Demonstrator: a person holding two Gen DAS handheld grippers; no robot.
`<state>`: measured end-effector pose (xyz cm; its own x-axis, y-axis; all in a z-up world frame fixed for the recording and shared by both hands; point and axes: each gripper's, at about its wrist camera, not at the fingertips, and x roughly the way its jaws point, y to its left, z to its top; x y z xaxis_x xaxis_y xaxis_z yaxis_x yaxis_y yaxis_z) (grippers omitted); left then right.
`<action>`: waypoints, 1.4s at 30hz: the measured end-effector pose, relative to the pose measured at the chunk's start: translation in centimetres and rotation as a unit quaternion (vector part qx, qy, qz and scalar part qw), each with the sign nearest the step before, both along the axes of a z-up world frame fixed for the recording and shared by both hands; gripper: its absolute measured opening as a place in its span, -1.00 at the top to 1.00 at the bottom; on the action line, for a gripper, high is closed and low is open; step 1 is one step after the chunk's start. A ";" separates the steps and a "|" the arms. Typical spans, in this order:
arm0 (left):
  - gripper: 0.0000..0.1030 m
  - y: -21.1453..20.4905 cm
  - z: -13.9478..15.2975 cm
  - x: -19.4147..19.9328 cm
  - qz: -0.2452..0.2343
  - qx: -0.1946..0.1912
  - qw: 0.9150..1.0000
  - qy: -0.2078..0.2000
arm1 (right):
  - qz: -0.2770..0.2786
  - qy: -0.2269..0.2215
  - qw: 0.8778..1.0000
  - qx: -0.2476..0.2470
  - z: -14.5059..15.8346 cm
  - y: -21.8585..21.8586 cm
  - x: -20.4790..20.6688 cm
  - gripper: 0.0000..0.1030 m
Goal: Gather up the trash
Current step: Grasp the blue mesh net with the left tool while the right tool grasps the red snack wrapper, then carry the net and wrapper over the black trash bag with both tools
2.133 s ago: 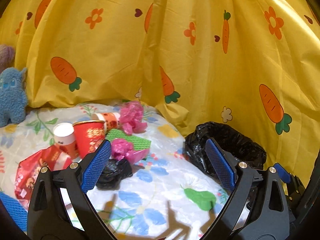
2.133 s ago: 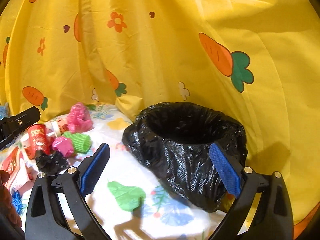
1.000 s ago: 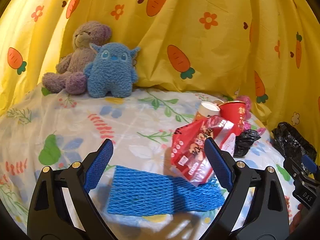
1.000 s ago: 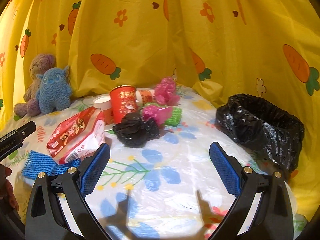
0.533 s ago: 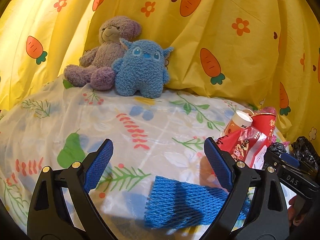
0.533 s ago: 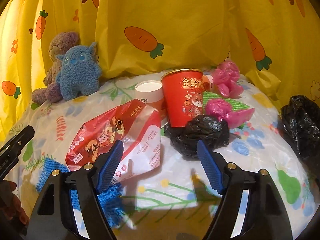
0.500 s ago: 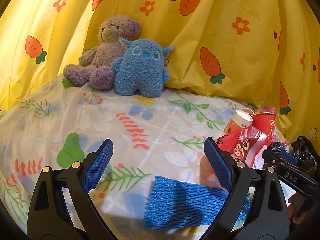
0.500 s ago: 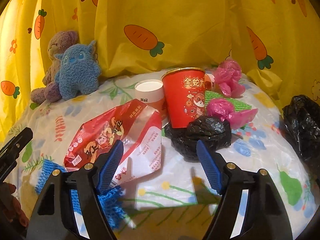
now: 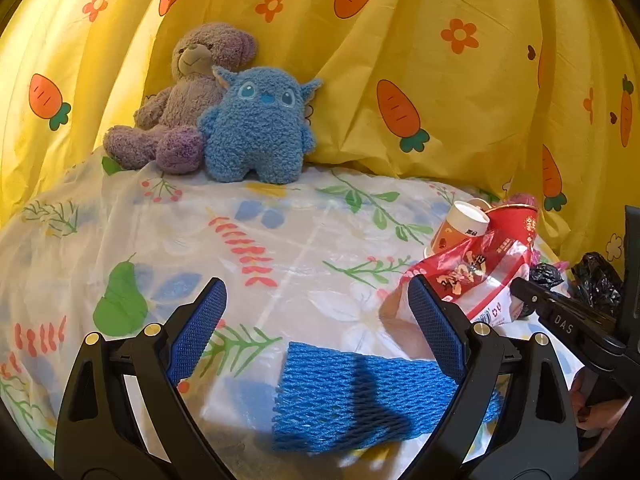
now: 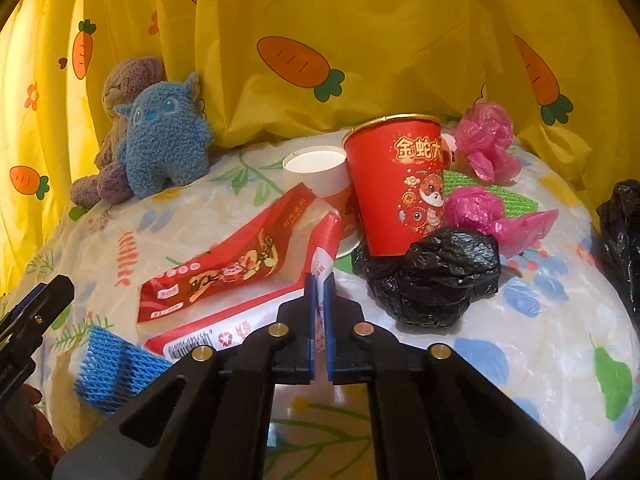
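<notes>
My right gripper (image 10: 319,286) is shut on the near edge of a red and white snack bag (image 10: 244,264), which lies on the flowered tablecloth. The bag also shows in the left wrist view (image 9: 476,276), with the right gripper beside it at the right edge. My left gripper (image 9: 316,324) is open and empty above a blue foam net (image 9: 360,396), which also shows in the right wrist view (image 10: 116,368). Behind the bag stand a red paper cup (image 10: 396,184) and a white cup (image 10: 320,172). A crumpled black bag (image 10: 436,276) lies right of the gripper.
Pink plastic wads (image 10: 486,140) and a green foam net (image 10: 500,196) lie behind the black bag. The black bin bag (image 10: 624,236) is at the right edge. A blue plush (image 9: 256,128) and a purple bear (image 9: 188,96) sit at the back against the yellow carrot curtain (image 9: 400,40).
My right gripper has moved forward and closed on the snack bag's edge. My left gripper has stayed open over the blue foam net, with the view barely shifted.
</notes>
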<state>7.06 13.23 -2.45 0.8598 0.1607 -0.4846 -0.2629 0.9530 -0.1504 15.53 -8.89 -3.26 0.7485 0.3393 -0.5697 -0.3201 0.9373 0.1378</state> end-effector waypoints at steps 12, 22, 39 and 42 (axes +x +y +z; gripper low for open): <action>-0.65 -2.3 -2.0 -0.9 -0.064 0.008 0.996 0.062 | -0.044 -0.112 0.993 -0.001 3.3 -4.3 -7.3 0.97; -0.04 -2.4 -5.2 0.6 -0.076 0.009 0.985 0.155 | -0.053 -0.111 0.992 0.013 3.5 -6.3 -9.5 0.97; 0.84 -5.4 -2.5 -0.7 -0.113 0.026 0.988 0.099 | -0.079 -0.110 0.991 0.016 3.2 -8.4 -10.8 0.97; 0.84 -6.2 -1.0 -1.4 -0.119 0.030 0.990 0.076 | -0.087 -0.117 0.989 0.014 3.4 -8.9 -11.3 0.97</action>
<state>5.70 7.00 -3.49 0.7946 -0.0047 -0.6071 -0.0456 0.9967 -0.0675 4.24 -17.80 0.18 0.9075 0.2064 -0.3659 -0.1801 0.9780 0.1052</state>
